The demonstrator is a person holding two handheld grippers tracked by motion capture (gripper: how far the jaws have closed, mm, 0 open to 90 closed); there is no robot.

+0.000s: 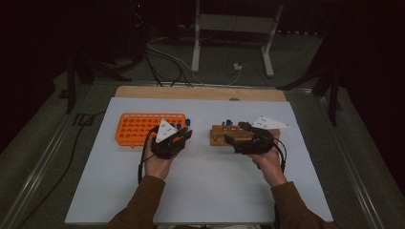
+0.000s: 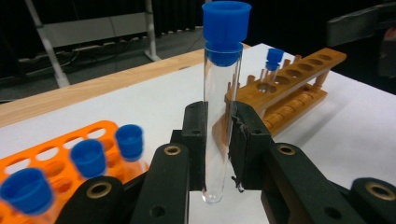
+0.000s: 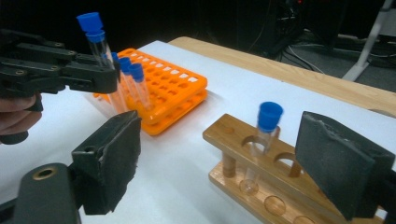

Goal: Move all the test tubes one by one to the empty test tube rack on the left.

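Observation:
My left gripper (image 2: 218,135) is shut on a clear test tube (image 2: 222,93) with a blue cap and holds it upright above the white sheet. In the high view the left gripper (image 1: 185,134) sits at the right end of the orange rack (image 1: 138,129). My right gripper (image 3: 224,156) is open, its pads (image 3: 116,149) wide apart on either side of the wooden rack (image 3: 233,135). One blue-capped tube (image 3: 266,130) stands in that rack, free of both pads. In the high view the right gripper (image 1: 235,135) lies over the wooden rack (image 1: 218,137).
The orange rack (image 2: 56,149) holds several blue-capped tubes (image 2: 88,158) at its near end. The white sheet (image 1: 200,181) covers a wooden tabletop (image 1: 200,92). Cables and a metal stand (image 1: 196,38) lie on the floor beyond.

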